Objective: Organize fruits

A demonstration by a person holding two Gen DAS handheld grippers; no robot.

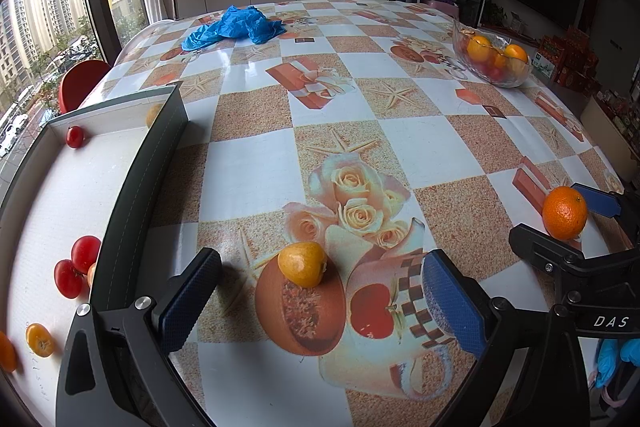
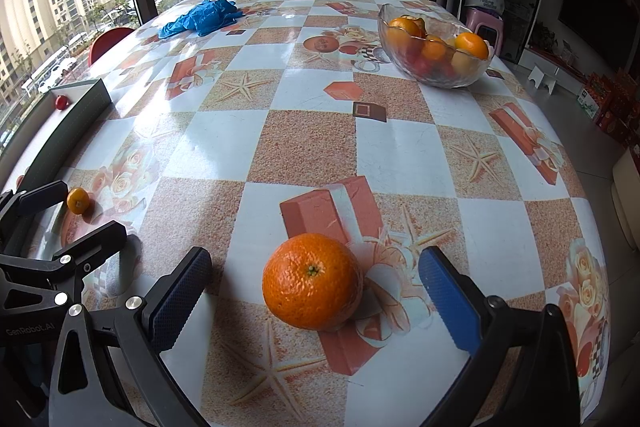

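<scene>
Checkered cloth is covering the table [image 2: 312, 143], which is lying mostly bare between the glass bowl [image 2: 434, 47] at its far right and the tray [image 1: 60, 195] hugging its left edge; the left gripper [image 1: 316, 303] is hovering wide open just beside the tray wall, a small yellow-orange fruit [image 1: 302, 263] sitting between its fingers, untouched; the right gripper [image 2: 316, 291] is likewise spreading open around an orange [image 2: 312, 281], stem end facing up toward the camera; tomatoes [image 1: 78, 265] are resting inside the tray.

Orange [image 2: 313, 281] stem-up on table; small yellow fruit [image 1: 302, 264] apart
</scene>
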